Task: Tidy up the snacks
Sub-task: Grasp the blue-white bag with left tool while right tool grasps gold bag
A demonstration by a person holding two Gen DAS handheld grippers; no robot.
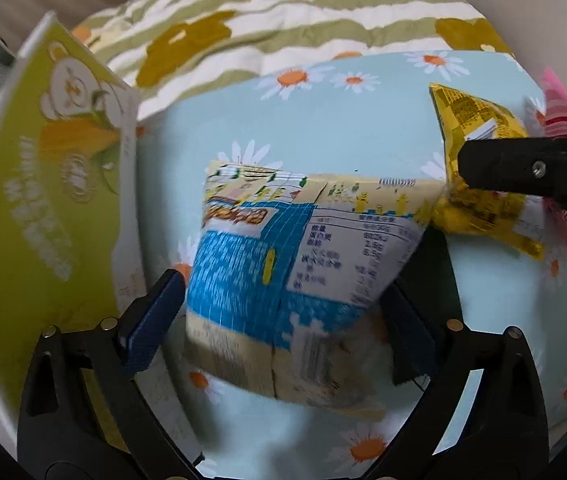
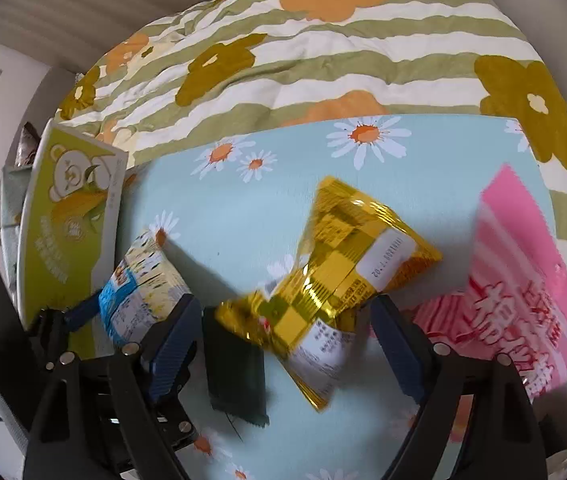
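My left gripper (image 1: 283,312) has its jaws spread on either side of the blue-and-cream snack packet (image 1: 299,264); the blue pads (image 1: 155,320) flank it, but I cannot tell whether they actually press on it or just bracket it. My right gripper (image 2: 283,344) stands the same way about the gold foil packet (image 2: 335,276), with its two fingers on each side of the packet's pinched waist, and again contact is unclear (the blur does not help).

Counting from left to right: one green carton (image 1: 47,184) with a bear printed on it, standing upright at the left edge; one blue-and-cream packet just beside it, between my left fingers; one gold foil packet to its right, their corners close together; one pink packet (image 2: 523,292) farthest right, lying flat and partly under the edge of my right gripper's outer finger. So three snack packets and one carton.

All of them rest on a pale blue cloth with white daisies (image 2: 243,216). Behind it lies a green-and-white striped quilt with orange and olive flowers (image 2: 283,60). A dark rectangular piece (image 2: 235,380) lies on the cloth between my two grippers, near the gold packet's lower end.
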